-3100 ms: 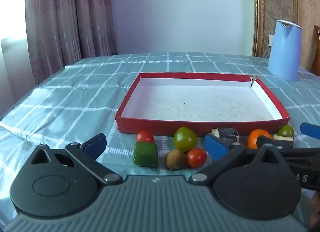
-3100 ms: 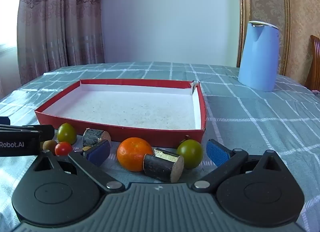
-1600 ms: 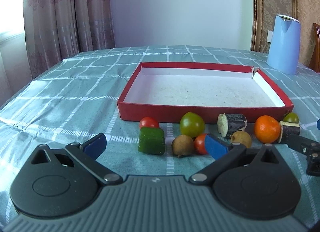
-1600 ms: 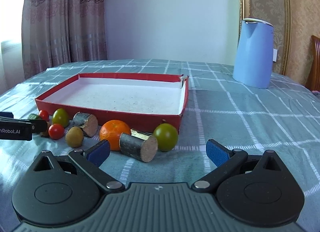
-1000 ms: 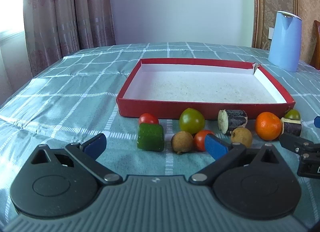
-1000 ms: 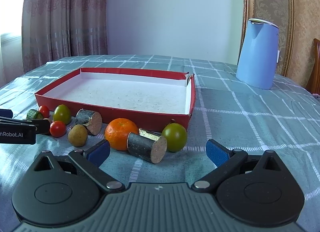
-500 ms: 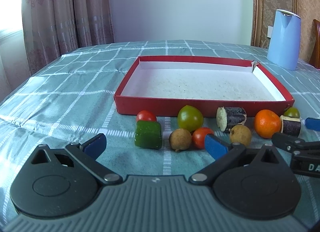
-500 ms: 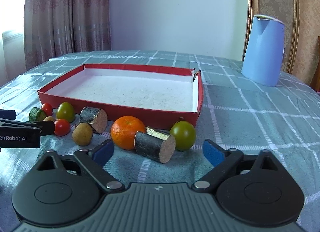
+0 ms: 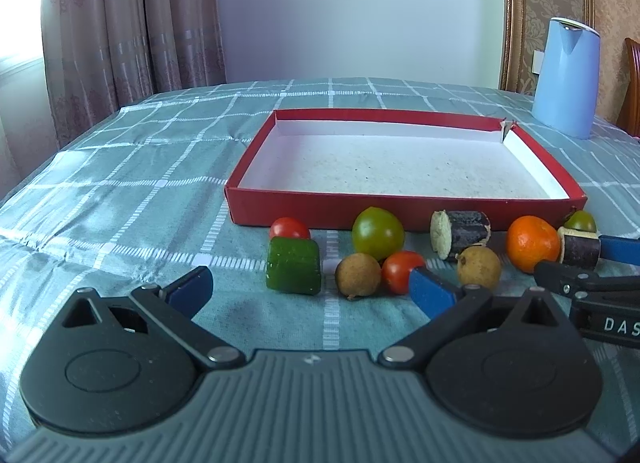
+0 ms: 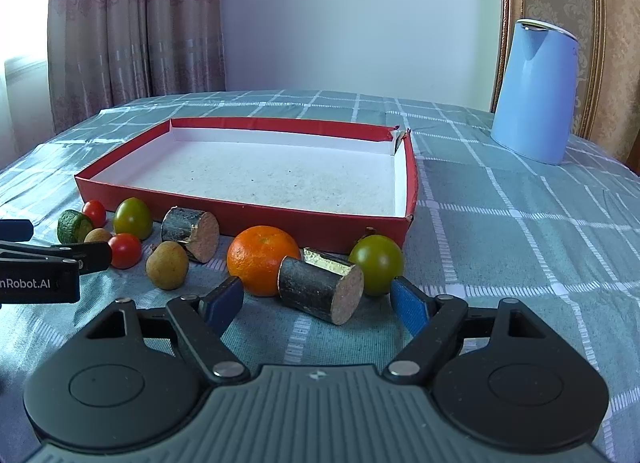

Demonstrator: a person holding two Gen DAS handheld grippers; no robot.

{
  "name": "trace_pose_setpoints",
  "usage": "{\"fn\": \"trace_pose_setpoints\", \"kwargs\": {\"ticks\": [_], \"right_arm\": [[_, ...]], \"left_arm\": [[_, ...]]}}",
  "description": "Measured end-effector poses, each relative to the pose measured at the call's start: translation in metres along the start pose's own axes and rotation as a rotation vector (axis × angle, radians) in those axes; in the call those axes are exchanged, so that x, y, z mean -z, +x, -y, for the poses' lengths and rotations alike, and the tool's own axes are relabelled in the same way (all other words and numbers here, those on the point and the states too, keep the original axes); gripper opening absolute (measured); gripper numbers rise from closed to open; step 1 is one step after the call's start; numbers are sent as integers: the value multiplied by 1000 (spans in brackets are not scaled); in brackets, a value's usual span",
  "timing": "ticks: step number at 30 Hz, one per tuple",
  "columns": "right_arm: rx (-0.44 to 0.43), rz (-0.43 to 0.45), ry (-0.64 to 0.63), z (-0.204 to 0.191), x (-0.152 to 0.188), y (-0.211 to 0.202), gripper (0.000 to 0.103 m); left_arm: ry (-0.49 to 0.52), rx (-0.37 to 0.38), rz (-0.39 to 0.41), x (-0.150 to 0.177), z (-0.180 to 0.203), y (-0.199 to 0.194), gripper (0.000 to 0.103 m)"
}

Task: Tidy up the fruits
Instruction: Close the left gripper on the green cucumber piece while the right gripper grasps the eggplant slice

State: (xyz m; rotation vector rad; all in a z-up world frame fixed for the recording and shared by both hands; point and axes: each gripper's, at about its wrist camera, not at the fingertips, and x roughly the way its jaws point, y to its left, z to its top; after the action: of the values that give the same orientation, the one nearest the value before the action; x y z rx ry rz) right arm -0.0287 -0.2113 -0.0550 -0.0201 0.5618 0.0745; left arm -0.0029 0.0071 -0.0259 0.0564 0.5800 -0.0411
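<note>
Dark sugarcane piece (image 10: 320,290) on its side, cut end toward camera

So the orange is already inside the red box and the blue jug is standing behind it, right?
Not quite. The orange is not inside the red box; it sits on the tablecloth in front of the box's near wall, with the other fruits. The box holds nothing yet. The right wrist view shows this clearly. The blue jug does stand behind, off to the box's right.

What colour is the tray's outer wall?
Red, with a white inside; the tray shows best in the right wrist view.
</note>
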Motion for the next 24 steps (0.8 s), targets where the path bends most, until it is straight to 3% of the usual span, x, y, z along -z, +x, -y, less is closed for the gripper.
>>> {"fn": "trace_pose_setpoints", "kwargs": {"ticks": [3, 5, 7, 15, 24], "right_arm": [[0, 2, 0, 0, 0, 0, 80], [0, 15, -12, -2, 0, -2, 74], [7, 33, -35, -5, 2, -5, 60], [15, 52, -59, -7, 5, -9, 45], [-18, 77, 18, 6, 6, -14, 45]], "left_arm": [[1, -5, 3, 0, 0, 0, 103], [-5, -10, 8, 0, -3, -2, 103], [-21, -16, 16, 0, -9, -5, 103], [-73, -33, 7, 1, -32, -7, 103], [-42, -36, 17, 8, -40, -12, 103]]}}
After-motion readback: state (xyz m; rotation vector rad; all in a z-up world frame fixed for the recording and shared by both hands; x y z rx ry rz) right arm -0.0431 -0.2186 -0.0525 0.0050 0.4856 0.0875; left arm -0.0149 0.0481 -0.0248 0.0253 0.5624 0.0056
